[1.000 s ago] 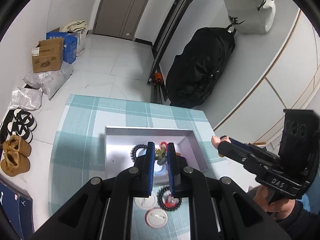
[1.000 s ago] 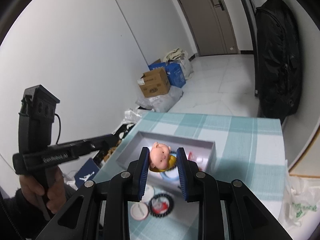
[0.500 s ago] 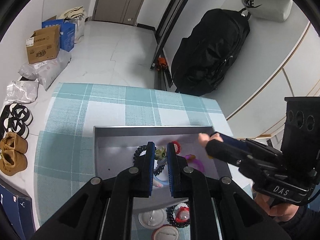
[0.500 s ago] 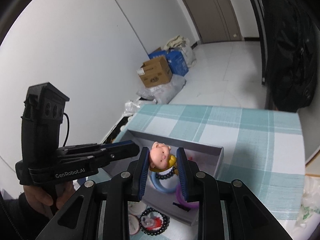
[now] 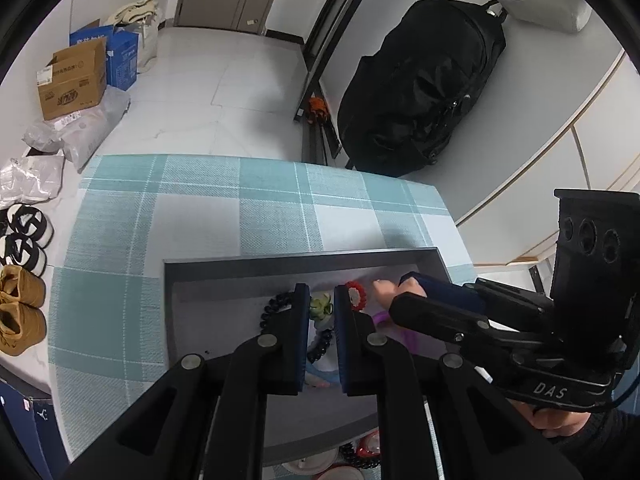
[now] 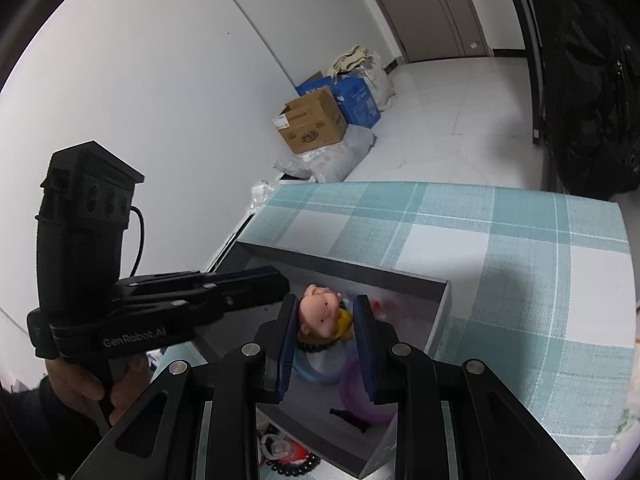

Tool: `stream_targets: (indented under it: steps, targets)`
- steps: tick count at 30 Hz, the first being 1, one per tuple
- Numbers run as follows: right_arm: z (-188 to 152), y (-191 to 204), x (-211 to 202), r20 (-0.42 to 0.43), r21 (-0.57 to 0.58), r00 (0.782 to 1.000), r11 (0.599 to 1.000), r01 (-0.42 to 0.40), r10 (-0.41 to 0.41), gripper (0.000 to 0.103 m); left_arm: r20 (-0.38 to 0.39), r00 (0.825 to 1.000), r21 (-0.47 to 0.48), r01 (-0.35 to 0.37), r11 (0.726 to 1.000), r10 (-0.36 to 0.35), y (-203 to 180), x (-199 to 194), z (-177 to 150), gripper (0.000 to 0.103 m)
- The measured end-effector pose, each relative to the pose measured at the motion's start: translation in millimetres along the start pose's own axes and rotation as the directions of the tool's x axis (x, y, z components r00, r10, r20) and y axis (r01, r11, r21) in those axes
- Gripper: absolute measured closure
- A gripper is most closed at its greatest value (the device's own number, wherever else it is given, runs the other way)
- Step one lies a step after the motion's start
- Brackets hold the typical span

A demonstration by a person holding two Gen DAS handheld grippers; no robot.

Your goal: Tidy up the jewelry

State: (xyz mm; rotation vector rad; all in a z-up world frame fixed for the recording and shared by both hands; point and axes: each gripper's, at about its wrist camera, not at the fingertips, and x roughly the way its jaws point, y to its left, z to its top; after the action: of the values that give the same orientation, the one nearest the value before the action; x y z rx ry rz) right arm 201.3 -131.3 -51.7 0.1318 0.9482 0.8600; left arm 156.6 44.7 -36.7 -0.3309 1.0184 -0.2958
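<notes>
Left gripper (image 5: 322, 306) jaws are narrow, pinching a green charm (image 5: 321, 307); right gripper (image 6: 326, 314) jaws grip a doll (image 6: 322, 314). Both hang inside the grey box (image 5: 280, 266), over bracelets (image 6: 362, 390), the doll near its right wall. Beyond the far rim, the checked desk (image 5: 200, 208) lies bare to its edge.

Left wrist view: box (image 5: 240, 270) sits lower centre on the table (image 5: 200, 216). Bead bracelets (image 5: 272, 308) lie inside, frame-left of the left gripper (image 5: 321, 304). Right gripper (image 5: 404, 300) enters from frame right. Backpack (image 5: 420, 92) upper right, cartons (image 5: 72, 80) upper left, shoes (image 5: 20, 308) at left edge.
</notes>
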Motion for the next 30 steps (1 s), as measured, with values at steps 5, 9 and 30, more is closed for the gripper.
stream_targets:
  steps: [5,9,30]
  targets:
    - [-1,4,0,0.003,-0.031,1.000,1.000,0.001,-0.001,0.074,0.018,1.000,0.000,0.022,1.000,-0.022,-2,-3,2,0.095]
    - [0,8,-7,0.037,-0.058,0.999,0.998,0.012,-0.010,0.062,0.014,0.999,-0.040,0.045,0.998,-0.045,4,-5,6,0.090]
    - [-20,9,-61,0.211,-0.005,0.977,0.999,0.033,-0.031,0.018,0.167,0.986,-0.034,-0.011,0.999,0.016,1,-55,-22,0.043]
